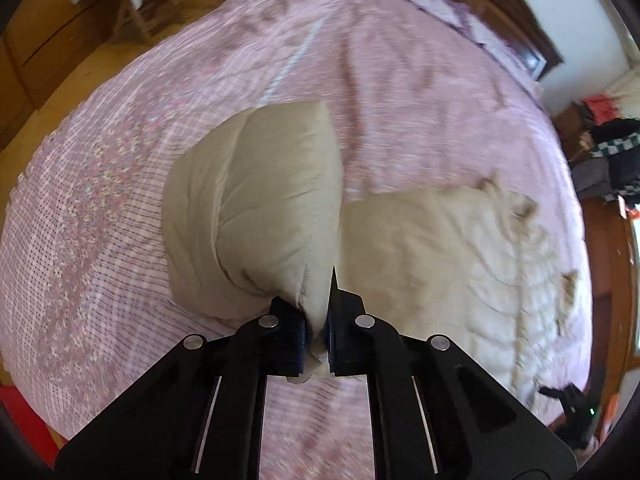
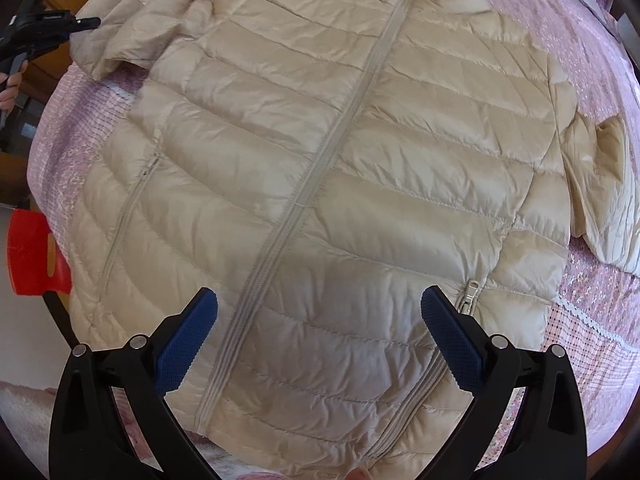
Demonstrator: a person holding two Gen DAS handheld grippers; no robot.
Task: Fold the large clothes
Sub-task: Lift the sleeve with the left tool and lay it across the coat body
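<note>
Pink-covered bed (image 2: 592, 308) under a flat beige puffer jacket (image 2: 320, 168)

It was a home bedroom; a bed (image 1: 400, 80) under a pink patterned cover filled the view; a dark wooden headboard (image 1: 500, 12) and wooden cabinets (image 1: 36, 48) stood around it.

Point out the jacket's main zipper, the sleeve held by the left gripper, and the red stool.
main zipper (image 2: 320, 168): right wrist view, mid-length of the zip.
sleeve (image 1: 256, 200): left wrist view, middle of the lifted sleeve.
red stool (image 2: 34, 252): right wrist view, its seat top.
</note>
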